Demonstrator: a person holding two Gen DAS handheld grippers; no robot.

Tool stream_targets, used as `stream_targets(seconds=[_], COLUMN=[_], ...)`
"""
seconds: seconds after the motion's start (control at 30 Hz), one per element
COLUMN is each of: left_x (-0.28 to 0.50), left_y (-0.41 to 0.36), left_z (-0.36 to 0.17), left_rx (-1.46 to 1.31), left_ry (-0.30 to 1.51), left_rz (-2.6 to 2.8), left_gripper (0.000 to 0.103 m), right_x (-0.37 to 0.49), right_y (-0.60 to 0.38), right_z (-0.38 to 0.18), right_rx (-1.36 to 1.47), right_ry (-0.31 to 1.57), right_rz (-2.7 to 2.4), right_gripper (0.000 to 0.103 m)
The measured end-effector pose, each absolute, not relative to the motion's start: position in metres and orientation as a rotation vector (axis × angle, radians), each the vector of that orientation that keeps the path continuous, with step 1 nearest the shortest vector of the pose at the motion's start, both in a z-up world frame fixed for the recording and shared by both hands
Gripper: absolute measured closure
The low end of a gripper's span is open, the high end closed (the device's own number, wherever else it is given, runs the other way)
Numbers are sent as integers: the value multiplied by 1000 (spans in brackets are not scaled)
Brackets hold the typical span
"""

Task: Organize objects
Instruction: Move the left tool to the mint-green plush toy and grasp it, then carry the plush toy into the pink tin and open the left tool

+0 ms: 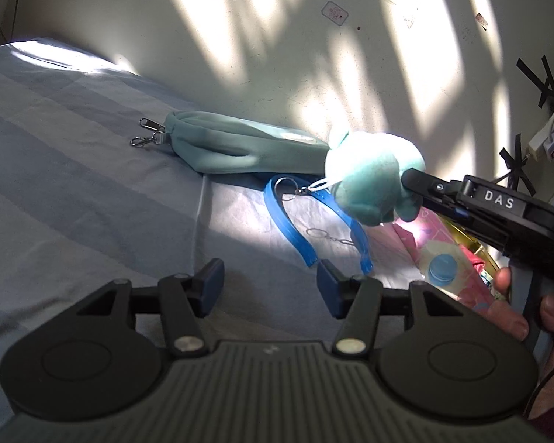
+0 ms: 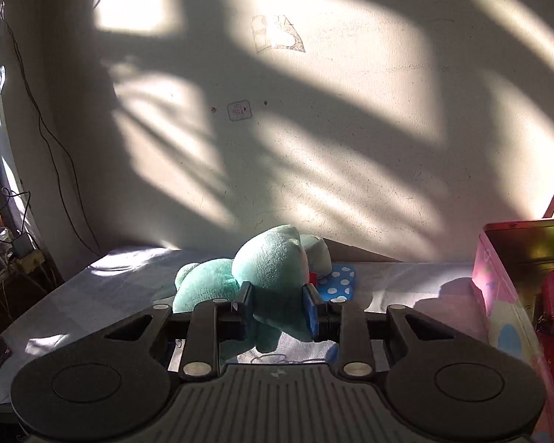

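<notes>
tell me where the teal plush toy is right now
The teal plush toy is clamped in the right hand-held gripper, held above the bed, just right of the teal pouch and over the blue strap.

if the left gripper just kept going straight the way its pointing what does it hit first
Probably the blue strap on the bed sheet, straight ahead of the open left gripper; depth is unclear.
</notes>
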State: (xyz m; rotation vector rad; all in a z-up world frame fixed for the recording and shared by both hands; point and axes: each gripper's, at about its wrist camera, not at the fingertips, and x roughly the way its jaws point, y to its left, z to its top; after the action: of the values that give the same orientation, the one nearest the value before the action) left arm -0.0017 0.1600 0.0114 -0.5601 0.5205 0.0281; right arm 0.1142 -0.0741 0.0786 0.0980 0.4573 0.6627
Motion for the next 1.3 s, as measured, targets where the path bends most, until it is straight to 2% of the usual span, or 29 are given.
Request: stream_targets(seconds=[0.13, 0.27, 0.33, 0.4, 0.5, 0.6, 0.67, 0.7, 0.77, 0.8, 0.9, 1.13, 1.3], left_x=[-5, -6, -9, -17, -22, -15, -5, 1, 6, 5, 1, 15, 49], left_y=[163, 152, 143, 127, 98, 69, 56, 51, 47, 44, 35, -3, -53], left_z=[12, 15, 19, 28, 37, 33, 24, 17, 7, 9, 23, 81, 89], left_rx=[-592, -582, -596, -575, -509, -437, -402, -395, -438, -425, -389, -311, -241], left_ry=[501, 494, 500, 492, 502, 574, 623, 654, 687, 680, 657, 541, 540], left_rz=[-4, -79, -130, -169, -236, -249, -245, -250, -300, -296, -300, -392, -468], left_gripper=[45, 45, 40, 30, 23, 21, 26, 39, 50, 52, 54, 54, 54], right_x=[63, 31, 23, 19, 22, 23, 22, 20, 17, 16, 12, 0, 11], right_y=[-113, -147, -157, -167, -175, -175, -175, -176, -178, -180, -188, -223, -264], right_z=[84, 60, 51, 41, 33, 25, 20, 19, 18, 18, 25, 69, 74], right_rx=[84, 99, 106, 149, 229, 271, 284, 286, 281, 279, 298, 261, 263], right_ry=[431, 522, 538, 560, 590, 611, 619, 616, 614, 610, 579, 341, 288], right_rz=[639, 595, 567, 551, 561, 576, 584, 589, 585, 590, 599, 545, 423], right_gripper=[75, 75, 74, 74, 74, 74, 74, 74, 74, 74, 74, 75, 75])
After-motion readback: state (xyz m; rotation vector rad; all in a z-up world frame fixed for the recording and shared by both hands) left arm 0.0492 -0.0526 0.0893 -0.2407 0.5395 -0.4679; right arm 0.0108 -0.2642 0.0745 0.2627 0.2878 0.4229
